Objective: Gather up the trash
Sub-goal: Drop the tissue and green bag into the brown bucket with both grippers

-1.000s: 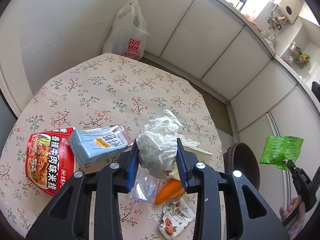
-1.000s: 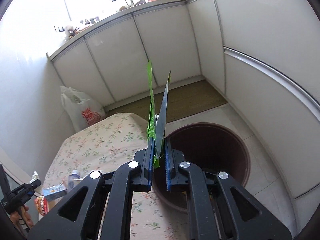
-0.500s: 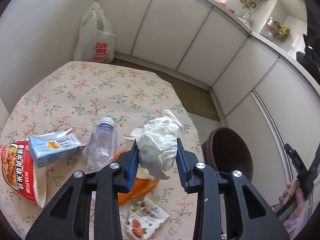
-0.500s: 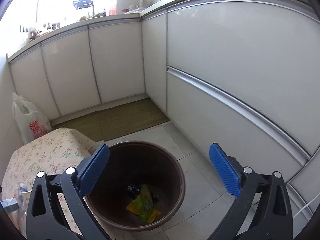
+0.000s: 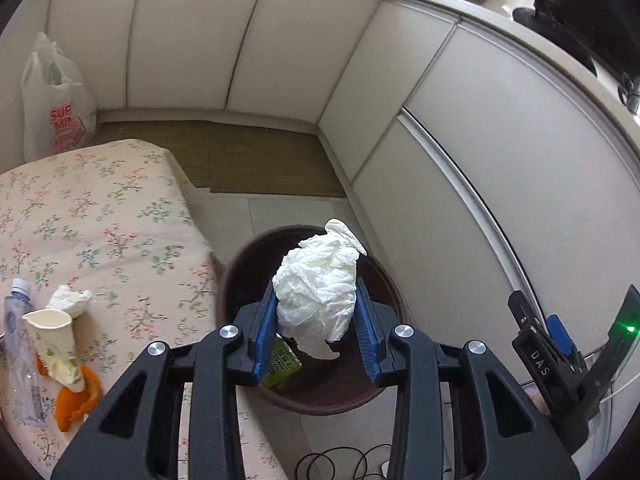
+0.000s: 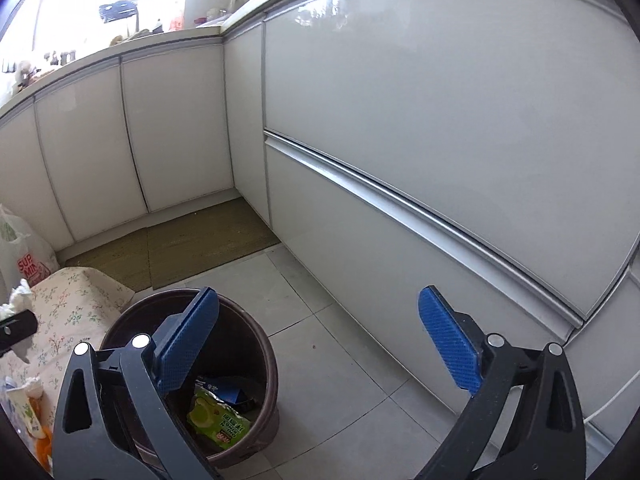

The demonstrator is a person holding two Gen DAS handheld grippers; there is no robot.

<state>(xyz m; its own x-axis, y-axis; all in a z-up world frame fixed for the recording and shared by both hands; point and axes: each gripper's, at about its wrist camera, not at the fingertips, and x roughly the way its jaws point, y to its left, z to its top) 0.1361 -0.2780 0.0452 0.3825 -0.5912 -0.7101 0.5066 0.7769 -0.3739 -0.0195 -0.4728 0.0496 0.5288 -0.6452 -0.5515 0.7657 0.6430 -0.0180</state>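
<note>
Crumpled white tissue [image 5: 320,292] clamped between left gripper [image 5: 316,328] pads above brown trash bin [image 5: 384,276] holding green wrapper [image 6: 218,420], beside floral table [image 5: 100,232]; right gripper [image 6: 320,344] spread wide, empty.

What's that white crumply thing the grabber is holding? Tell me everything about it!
It is a crumpled white paper tissue, wrinkled all over and bunched into a soft lump with a twisted tip at the top and a loose flap hanging below. The left hand-held gripper pinches it between its two blue pads, one on each side. It hangs in the air right above the open brown trash bin on the tiled floor, and touches only the pads.
</note>
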